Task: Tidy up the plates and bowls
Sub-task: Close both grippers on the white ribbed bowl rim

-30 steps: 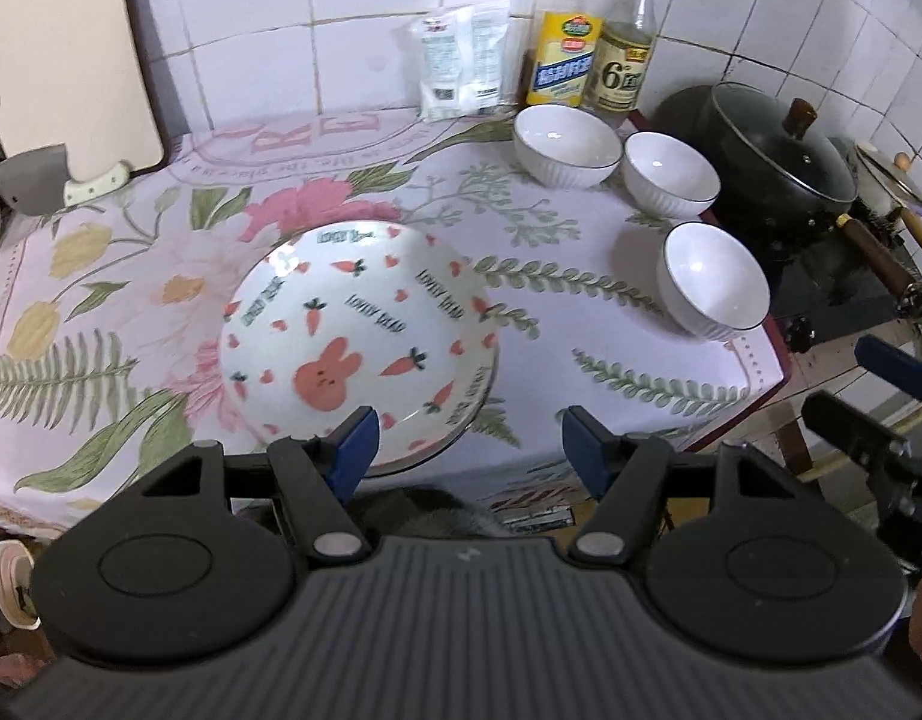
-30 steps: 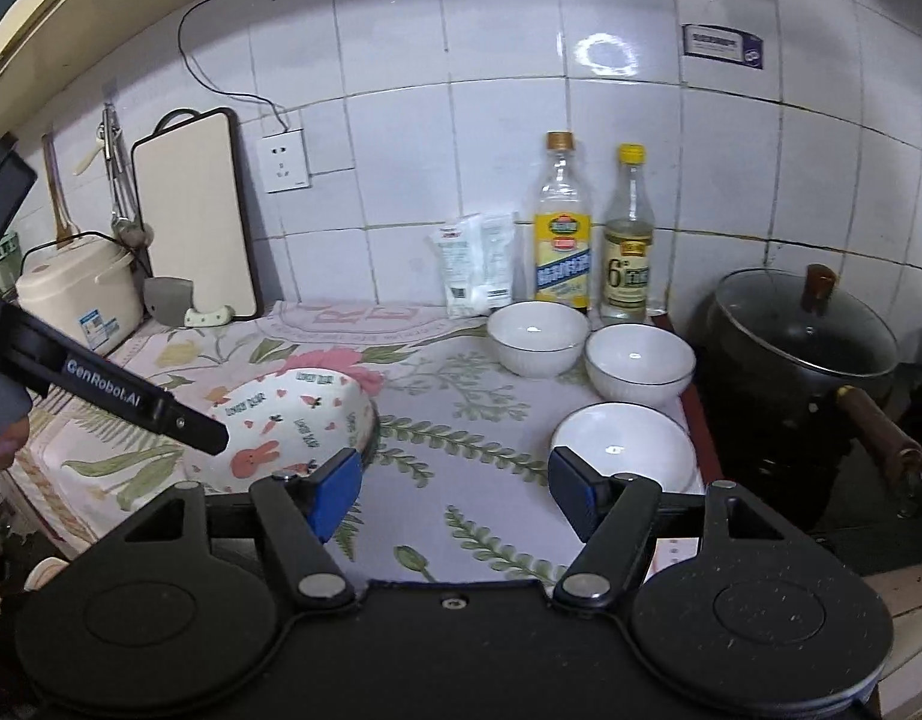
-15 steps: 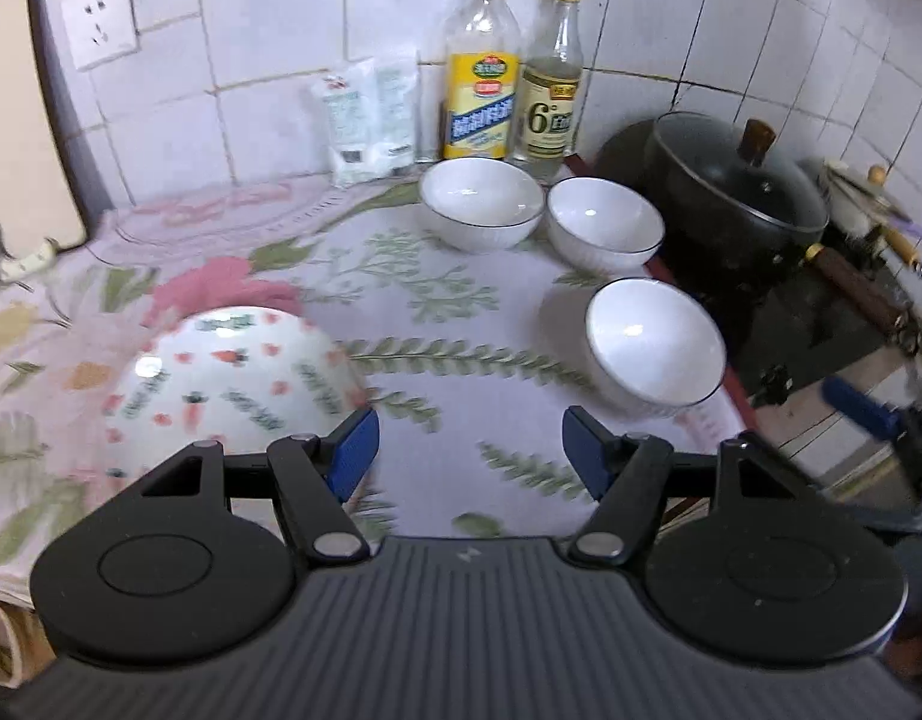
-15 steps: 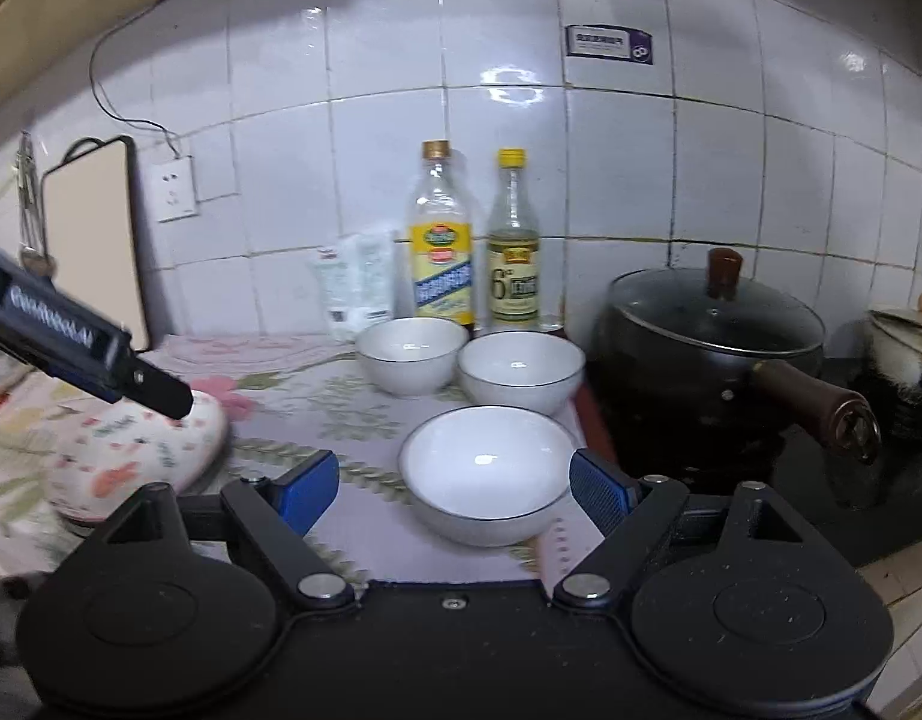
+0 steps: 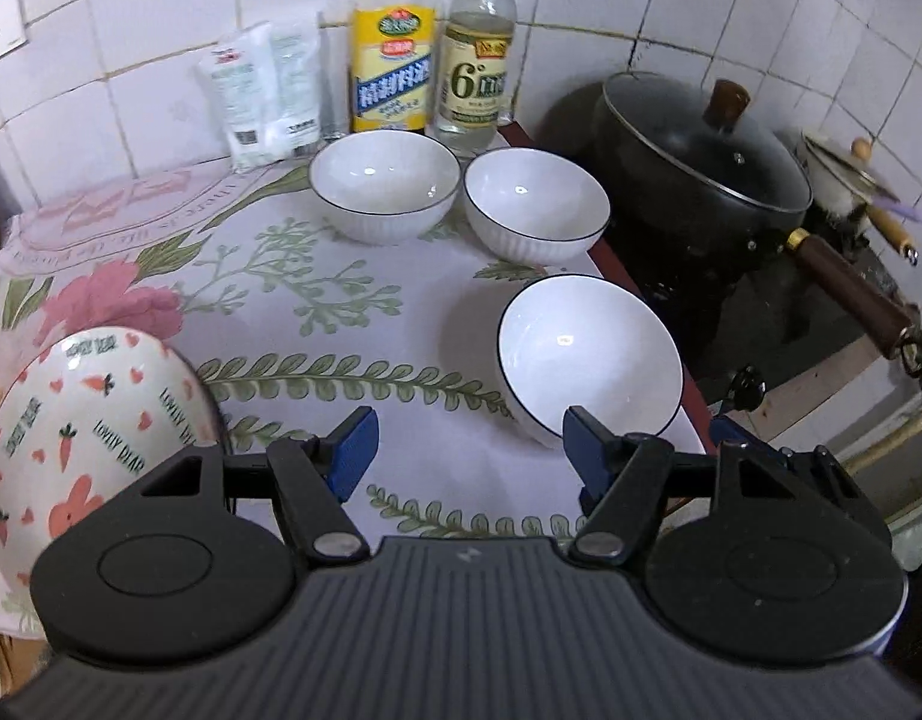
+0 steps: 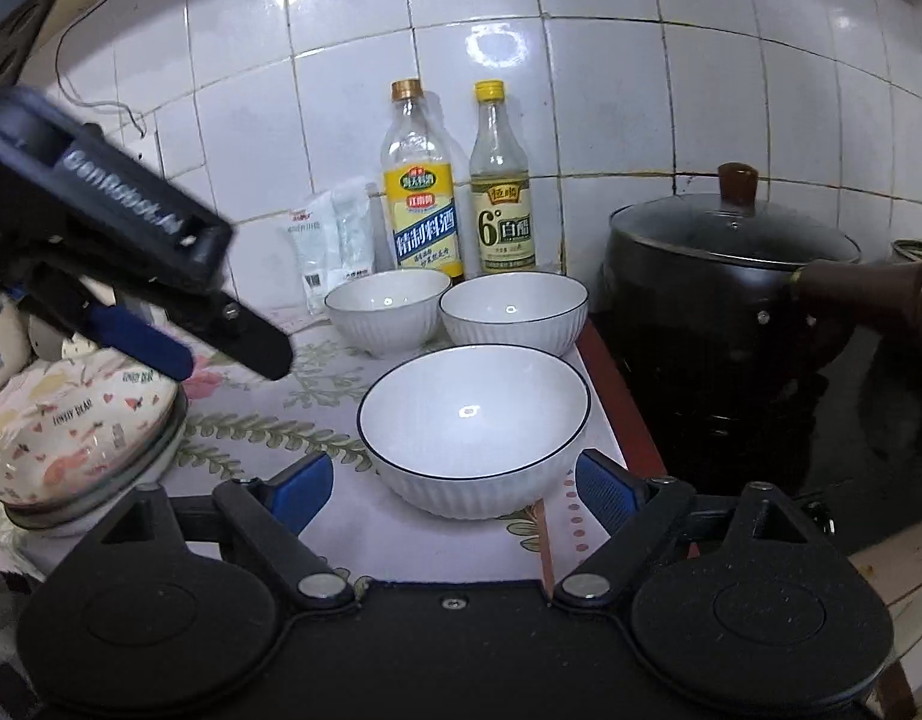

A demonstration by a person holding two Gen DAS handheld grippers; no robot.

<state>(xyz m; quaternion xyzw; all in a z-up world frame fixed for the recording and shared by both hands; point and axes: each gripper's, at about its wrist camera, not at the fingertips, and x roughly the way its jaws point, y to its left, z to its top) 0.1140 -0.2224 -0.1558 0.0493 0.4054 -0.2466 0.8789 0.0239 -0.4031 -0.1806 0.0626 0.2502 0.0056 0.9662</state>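
While the left tongs (image 5: 469, 450) hang open and empty above the floral-clothed counter (image 5: 317, 324), their view shows 3 white ribbed bowls with thin dark rims: 2 side by side at the back (image 5: 384, 192) (image 5: 535, 201), and the nearest bowl (image 5: 586, 354) alone, close to the counter's right edge beside the black lidded pot (image 5: 700, 174). At lower left sits the cream dish printed with carrots and a rabbit (image 5: 89, 414). A careless sideways nudge could probably push that nearest bowl off the edge toward the stove.

From the right view, the right tongs (image 6: 455, 489) are opening, their blue pads flanking the nearest bowl (image 6: 472, 420) without pressing it. Closing on the smooth, flaring glazed wall risks the bowl slipping upward or tipping. The left tongs (image 6: 137, 306) hover above the patterned dish (image 6: 83, 438), so crossing paths could make the 2 tools collide. Just behind the bowls, a yellow-labelled bottle (image 6: 422, 204) and a clear bottle (image 6: 501, 204) could topple if struck.
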